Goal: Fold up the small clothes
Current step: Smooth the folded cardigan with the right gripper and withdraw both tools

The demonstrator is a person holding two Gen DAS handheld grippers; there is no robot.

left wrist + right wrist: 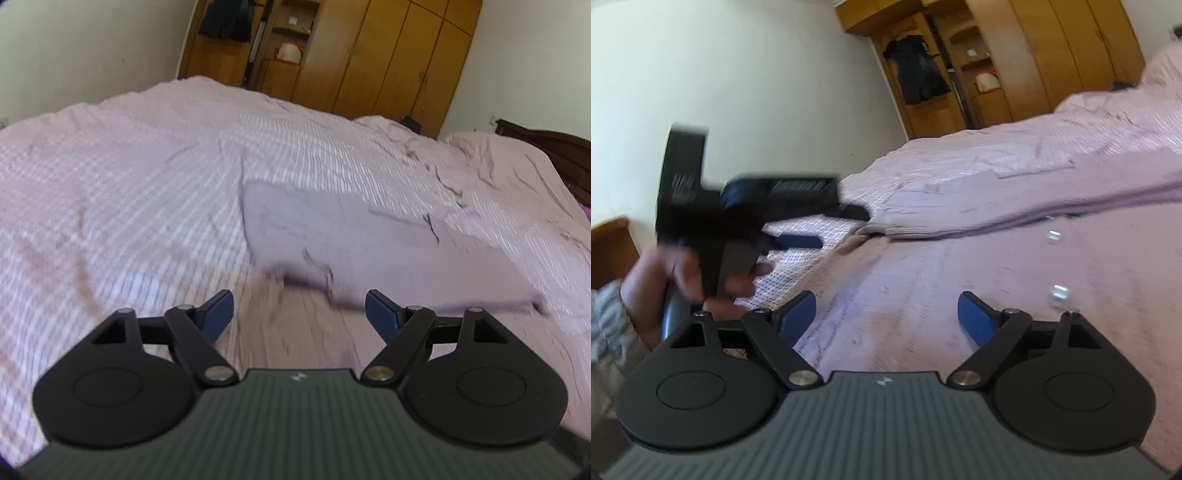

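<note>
Between folds: both tongs empty over the pale lilac cloth garment (354,240).

I've got the left gripper (299,314) wide and the right gripper (886,317) wide too, nothing between either pair. The garment lies flat on the pink checked bedspread (122,177), its near edge just ahead of my left tongs. Next I judge: catch that blurred edge. The brown wooden wardrobe (388,51) stands well clear.

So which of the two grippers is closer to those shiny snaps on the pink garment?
Right. The right gripper hangs open over the garment, with the snaps just beside its right finger. The left gripper is across the garment, over the checked bedspread.
</note>
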